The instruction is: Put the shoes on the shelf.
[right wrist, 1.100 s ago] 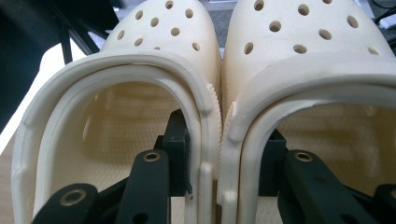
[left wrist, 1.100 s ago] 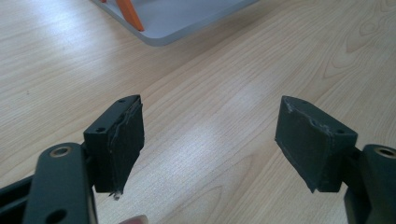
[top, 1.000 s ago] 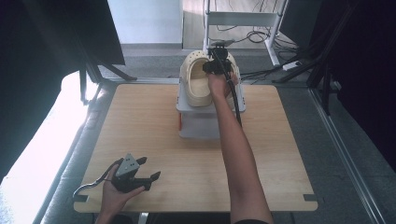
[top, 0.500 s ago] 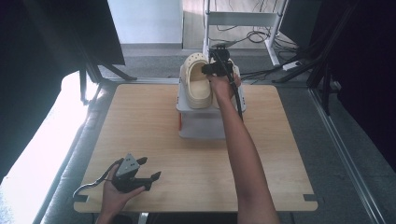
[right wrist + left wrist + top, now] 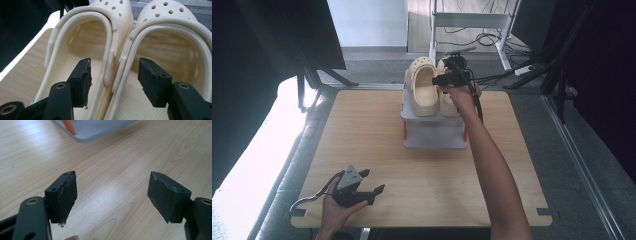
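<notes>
Where the arm crosses, right clog [image 5: 448, 102] half hidden

**Colours and Patterns of Visible Items**

Left clog [image 5: 424, 90] and right clog [image 5: 172, 50]: uniform cream, each toe cap perforated with round holes; the footbeds carry a fine stippled texture. Stand [image 5: 432, 131] under the clogs: pale grey, with an orange strip [image 5: 69, 126] at its edge. Table [image 5: 362, 150]: light wood with wavy grain lines. Left gripper [image 5: 359, 190]: black body with a grey three-cornered plate. Right gripper [image 5: 113, 80]: black, with matt dark pads [image 5: 152, 80]. Floor [image 5: 582, 165] around the table: grey.
</notes>
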`<state>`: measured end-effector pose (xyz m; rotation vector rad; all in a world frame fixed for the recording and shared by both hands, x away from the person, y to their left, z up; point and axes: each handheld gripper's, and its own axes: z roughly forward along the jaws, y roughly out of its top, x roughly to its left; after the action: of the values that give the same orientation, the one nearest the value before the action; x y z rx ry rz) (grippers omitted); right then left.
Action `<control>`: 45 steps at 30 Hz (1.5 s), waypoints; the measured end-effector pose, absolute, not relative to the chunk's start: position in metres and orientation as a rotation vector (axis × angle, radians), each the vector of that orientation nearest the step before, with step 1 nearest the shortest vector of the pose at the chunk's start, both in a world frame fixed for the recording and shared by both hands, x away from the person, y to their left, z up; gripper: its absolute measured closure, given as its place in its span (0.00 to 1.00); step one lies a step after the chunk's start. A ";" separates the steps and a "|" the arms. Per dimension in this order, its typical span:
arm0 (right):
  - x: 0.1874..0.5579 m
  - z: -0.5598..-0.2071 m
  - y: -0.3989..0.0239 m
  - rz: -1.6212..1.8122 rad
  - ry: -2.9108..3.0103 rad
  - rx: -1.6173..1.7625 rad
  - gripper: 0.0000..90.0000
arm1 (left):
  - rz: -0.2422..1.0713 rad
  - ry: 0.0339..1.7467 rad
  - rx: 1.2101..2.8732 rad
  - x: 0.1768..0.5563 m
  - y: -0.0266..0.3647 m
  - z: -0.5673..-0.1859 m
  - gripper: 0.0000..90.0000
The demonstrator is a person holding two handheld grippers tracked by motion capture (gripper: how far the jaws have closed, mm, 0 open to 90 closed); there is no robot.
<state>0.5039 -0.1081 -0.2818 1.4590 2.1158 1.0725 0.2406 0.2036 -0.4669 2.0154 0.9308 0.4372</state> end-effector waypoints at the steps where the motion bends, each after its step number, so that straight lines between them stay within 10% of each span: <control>1: 0.501 -0.280 -0.110 1.089 2.126 1.443 0.49 | 0.440 0.932 2.014 0.241 0.204 -0.467 0.27; 23: 0.424 -0.289 -0.136 1.317 2.327 1.074 0.54 | 0.446 0.925 2.021 0.239 0.204 -0.467 0.27; 45: 0.359 -0.376 -0.197 1.506 2.357 1.011 0.55 | 0.449 0.934 2.026 0.240 0.203 -0.468 0.27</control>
<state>0.3593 -0.1969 -0.3762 1.0106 2.3570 1.5065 0.2396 0.2027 -0.4683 2.0264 0.9338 0.4488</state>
